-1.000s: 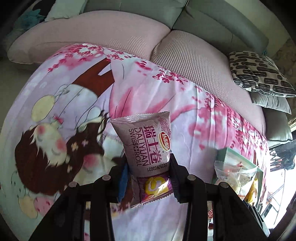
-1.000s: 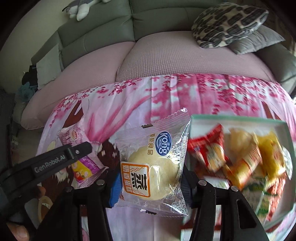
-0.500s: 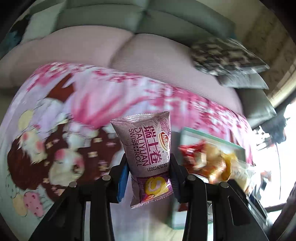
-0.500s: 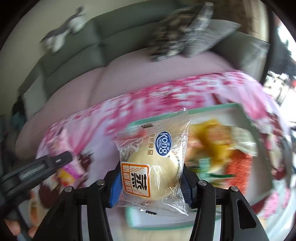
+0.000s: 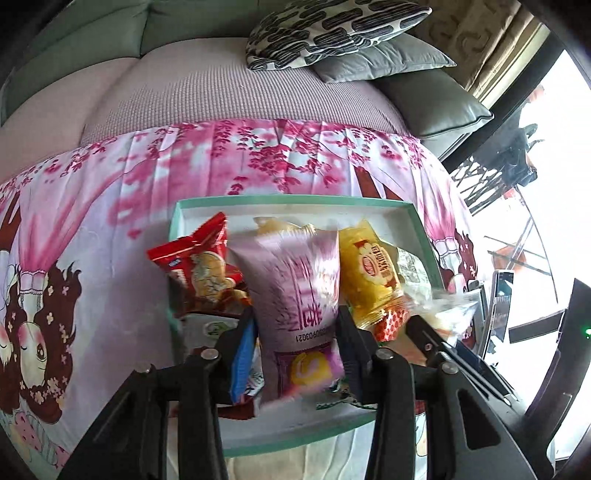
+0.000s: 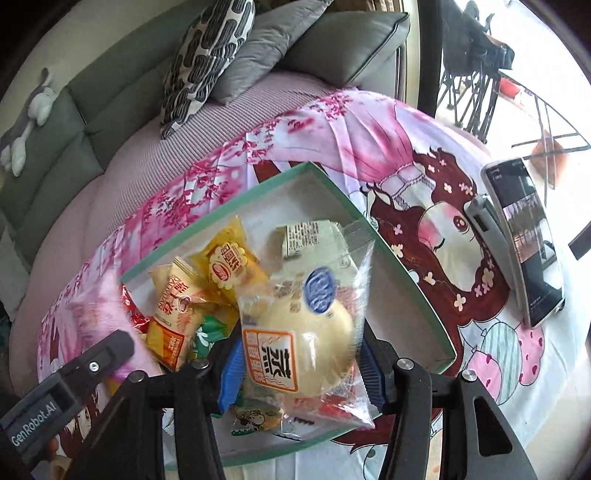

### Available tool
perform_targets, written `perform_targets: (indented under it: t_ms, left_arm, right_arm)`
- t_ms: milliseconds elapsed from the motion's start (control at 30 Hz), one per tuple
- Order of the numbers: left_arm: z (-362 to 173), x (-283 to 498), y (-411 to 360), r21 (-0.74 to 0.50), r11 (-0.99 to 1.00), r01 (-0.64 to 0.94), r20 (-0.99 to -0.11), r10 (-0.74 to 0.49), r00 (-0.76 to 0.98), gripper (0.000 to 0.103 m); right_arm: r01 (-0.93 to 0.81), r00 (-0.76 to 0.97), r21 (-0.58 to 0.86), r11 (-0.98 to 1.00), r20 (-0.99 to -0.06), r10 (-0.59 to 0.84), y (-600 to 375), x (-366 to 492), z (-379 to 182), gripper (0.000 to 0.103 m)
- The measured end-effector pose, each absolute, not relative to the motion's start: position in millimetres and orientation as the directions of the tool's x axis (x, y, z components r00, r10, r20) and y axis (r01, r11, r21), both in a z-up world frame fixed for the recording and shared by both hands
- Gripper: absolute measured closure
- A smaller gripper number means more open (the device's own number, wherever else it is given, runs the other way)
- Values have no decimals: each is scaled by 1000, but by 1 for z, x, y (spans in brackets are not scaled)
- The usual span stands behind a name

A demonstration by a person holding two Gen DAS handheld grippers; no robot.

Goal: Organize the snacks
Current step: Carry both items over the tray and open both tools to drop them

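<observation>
My left gripper is shut on a purple Swiss-roll packet and holds it over the green-rimmed box. My right gripper is shut on a clear bun packet and holds it over the same box. The box holds several snacks: a red packet, a yellow packet, also in the right wrist view, and an orange-and-cream packet. The left gripper's arm shows in the right wrist view, at lower left.
The box lies on a pink cartoon cloth over a low table. A phone on a stand is to the right of the box. A sofa with patterned and grey cushions is behind.
Both grippers have swung right from the open cloth to above the box, each still holding its packet. The purple packet is blurred with motion.
</observation>
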State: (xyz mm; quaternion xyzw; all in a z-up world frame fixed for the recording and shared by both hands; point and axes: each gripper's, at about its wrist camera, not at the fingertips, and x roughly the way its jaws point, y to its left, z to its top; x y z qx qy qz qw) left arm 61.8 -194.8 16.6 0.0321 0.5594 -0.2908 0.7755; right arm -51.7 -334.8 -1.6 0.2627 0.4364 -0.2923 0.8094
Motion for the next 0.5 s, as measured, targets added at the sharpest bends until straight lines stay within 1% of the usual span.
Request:
perform_targets:
  t_ms: [33,67,100,133,167,200,233,267,300,333,433,500]
  left_arm:
    - [18,61,-194,-273,830,487,-886,-415,209,46]
    - [19,60,-193,-270,832,485,-886,-413,214,43]
    - [21,59,-189,-266,836,480,-886,-409,220,41]
    - [24,59,-184,-263,842,470,-886,-404,227,40]
    - [25,59,-178,-261,849,459,-887,-399,234,40]
    - [27,59,-174,-257,857,448,-887,-393,244,38]
    - [30,58,-165,-244,868,433,-888,-379,261,31]
    - [31,57,-157,-225,879,419,-889,-361,280,27]
    - [32,55,-150,-207,888,410,-889,-345,299,22]
    - [32,51,-141,-173,900,399,-889,-317,329,21]
    - [25,41,-119,-62,925,374,-893,-219,393,21]
    - [17,32,-100,-16,936,352,-889,-175,424,21]
  right_arm:
    - [702,448,172,691,-861,-241,-334,-52,-2,45]
    - [701,448,173,692,-862,-239,-335,-51,-2,40]
    - [701,448,178,691,-863,-233,-335,-52,-4,37]
    - [700,448,183,691,-865,-225,-336,-51,-4,31]
    - [698,450,187,691,-866,-220,-335,-52,-5,30]
    - [694,453,193,694,-865,-213,-334,-53,-4,30]
    - [691,456,193,697,-864,-213,-331,-54,-3,25]
    - [682,464,194,705,-860,-213,-329,-54,-1,18]
    - [672,475,195,714,-854,-214,-326,-55,1,15]
    - [663,482,190,724,-848,-220,-322,-56,3,9]
    - [626,497,163,762,-837,-229,-306,-59,8,0]
    - [587,500,129,799,-834,-232,-288,-62,7,0]
